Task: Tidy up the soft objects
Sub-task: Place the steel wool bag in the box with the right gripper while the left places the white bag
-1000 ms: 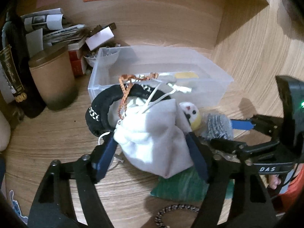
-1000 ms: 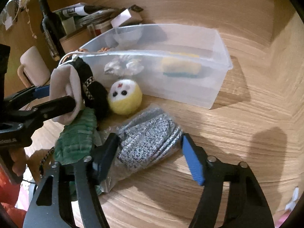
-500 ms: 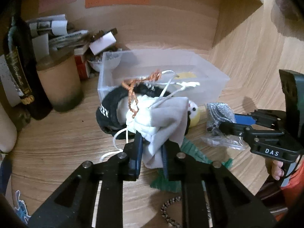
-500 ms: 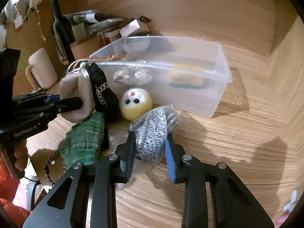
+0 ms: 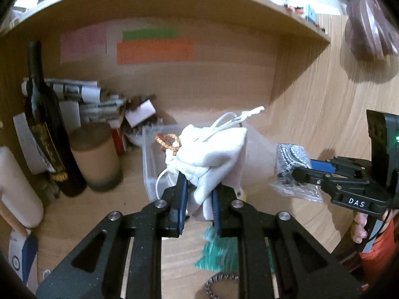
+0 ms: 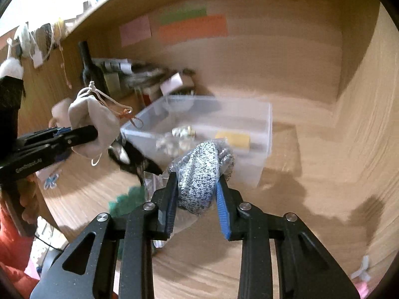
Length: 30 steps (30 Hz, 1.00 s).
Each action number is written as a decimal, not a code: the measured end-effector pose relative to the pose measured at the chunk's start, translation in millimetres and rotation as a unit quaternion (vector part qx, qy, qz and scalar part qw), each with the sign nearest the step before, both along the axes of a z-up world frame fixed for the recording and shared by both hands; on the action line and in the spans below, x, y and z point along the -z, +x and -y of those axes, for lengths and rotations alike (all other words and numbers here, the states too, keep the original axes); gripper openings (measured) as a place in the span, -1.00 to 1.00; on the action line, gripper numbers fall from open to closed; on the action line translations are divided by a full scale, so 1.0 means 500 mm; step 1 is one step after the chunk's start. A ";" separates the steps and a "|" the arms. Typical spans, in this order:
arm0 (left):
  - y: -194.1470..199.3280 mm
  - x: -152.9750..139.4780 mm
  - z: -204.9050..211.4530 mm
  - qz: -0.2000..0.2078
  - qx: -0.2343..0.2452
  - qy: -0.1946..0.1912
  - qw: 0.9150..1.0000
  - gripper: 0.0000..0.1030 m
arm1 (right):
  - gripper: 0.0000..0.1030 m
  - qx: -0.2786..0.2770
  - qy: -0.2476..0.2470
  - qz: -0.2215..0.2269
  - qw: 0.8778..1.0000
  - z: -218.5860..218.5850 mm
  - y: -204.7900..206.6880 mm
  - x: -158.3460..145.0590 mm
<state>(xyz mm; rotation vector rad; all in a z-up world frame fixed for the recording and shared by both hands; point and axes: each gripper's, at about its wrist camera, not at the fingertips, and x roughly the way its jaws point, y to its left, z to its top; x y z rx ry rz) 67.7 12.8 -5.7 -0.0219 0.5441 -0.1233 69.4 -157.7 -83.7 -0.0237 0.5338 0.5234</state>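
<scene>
Left wrist view: the left gripper (image 5: pixel 198 199), jaws nearly closed, pinches a white drawstring pouch (image 5: pixel 212 157) lifted clear of the wooden desk (image 5: pixel 82 214); a green cloth (image 5: pixel 219 251) lies below its fingers. To its right, the right gripper (image 5: pixel 294 172) holds a bagged grey knit item (image 5: pixel 290 155). Right wrist view: the right gripper (image 6: pixel 197 199), jaws drawn close, clamps the grey knit item (image 6: pixel 199 177) in its clear wrapper, raised just in front of a translucent plastic bin (image 6: pixel 259 124). The pouch (image 6: pixel 94 124) hangs at left, beside the bin.
</scene>
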 end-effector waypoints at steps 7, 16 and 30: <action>0.054 -0.038 -0.016 0.019 -0.014 -0.005 1.000 -0.66 | -0.49 0.011 0.013 0.041 0.999 -0.002 0.021 -0.050; 0.146 -0.013 -0.028 -0.006 -0.039 0.004 0.999 -0.66 | -0.49 0.025 0.024 0.048 0.998 -0.026 0.104 -0.074; 0.277 0.096 -0.025 -0.121 -0.026 0.012 0.992 -0.65 | -0.48 0.017 -0.022 -0.025 0.999 -0.090 0.226 -0.001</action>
